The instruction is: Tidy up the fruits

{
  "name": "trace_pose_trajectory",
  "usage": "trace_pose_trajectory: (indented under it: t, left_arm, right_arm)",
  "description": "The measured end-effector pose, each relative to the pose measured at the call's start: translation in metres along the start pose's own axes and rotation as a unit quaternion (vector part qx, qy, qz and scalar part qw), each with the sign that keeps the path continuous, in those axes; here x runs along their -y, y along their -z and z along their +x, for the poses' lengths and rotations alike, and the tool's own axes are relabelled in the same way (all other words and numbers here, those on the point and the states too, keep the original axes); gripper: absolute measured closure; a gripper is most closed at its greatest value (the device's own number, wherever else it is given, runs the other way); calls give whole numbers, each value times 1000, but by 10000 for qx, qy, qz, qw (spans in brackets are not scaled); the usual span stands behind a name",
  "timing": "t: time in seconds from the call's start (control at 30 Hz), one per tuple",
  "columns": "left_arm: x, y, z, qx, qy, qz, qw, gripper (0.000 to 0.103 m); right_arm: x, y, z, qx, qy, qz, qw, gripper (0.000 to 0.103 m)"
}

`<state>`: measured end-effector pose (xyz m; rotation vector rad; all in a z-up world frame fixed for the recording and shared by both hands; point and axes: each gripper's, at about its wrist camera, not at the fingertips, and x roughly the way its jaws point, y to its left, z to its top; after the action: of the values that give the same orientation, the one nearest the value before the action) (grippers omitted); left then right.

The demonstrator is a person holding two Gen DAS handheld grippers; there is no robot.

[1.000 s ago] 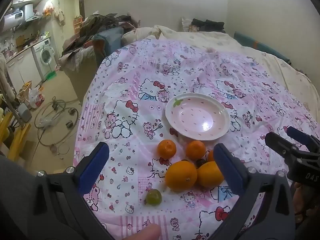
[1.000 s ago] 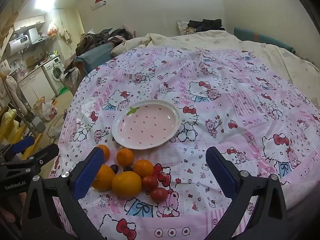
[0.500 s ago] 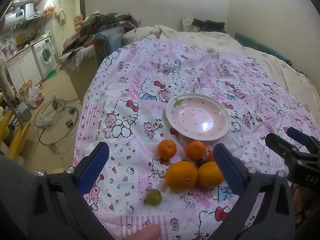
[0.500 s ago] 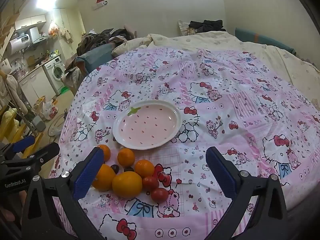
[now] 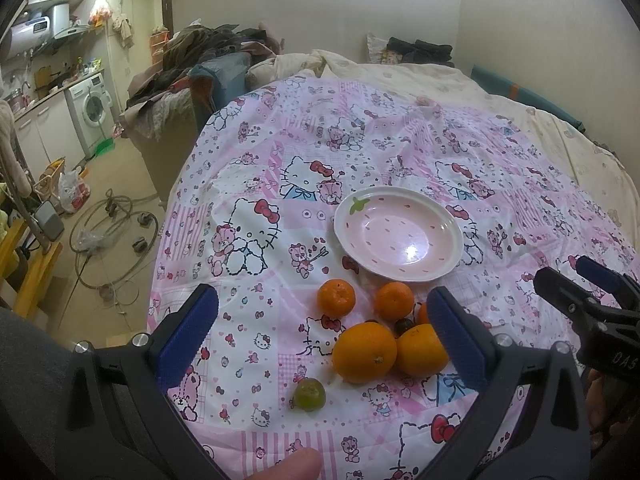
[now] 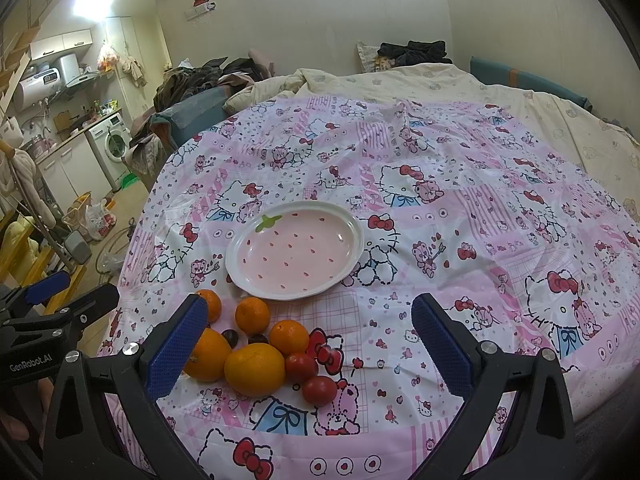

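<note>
orange fruit (image 6: 254,369) lies bunched just on the near side of the empty plate (image 6: 240,264), closer to the left claw (image 5: 324,340) than the right claw (image 6: 308,350), both with jaws apart and holding nothing.

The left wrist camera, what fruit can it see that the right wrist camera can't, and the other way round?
Only the left wrist view shows the small green fruit, lying apart from the pile. Only the right wrist view shows two red tomatoes at the pile's right end. Both show the empty strawberry plate, the oranges in front of it, the Hello Kitty cloth, and both grippers open, holding nothing.
</note>
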<state>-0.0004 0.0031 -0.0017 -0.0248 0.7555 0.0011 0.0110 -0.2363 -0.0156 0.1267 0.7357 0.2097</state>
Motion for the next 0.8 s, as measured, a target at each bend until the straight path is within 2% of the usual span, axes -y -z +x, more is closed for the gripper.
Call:
trace_pose_trajectory:
  t: [0.8]
  left_arm:
    - [-5,-3,1,16,-17,-29,10000,0]
  right_arm:
    - [-1,-1,0,6,10,-11,10000,0]
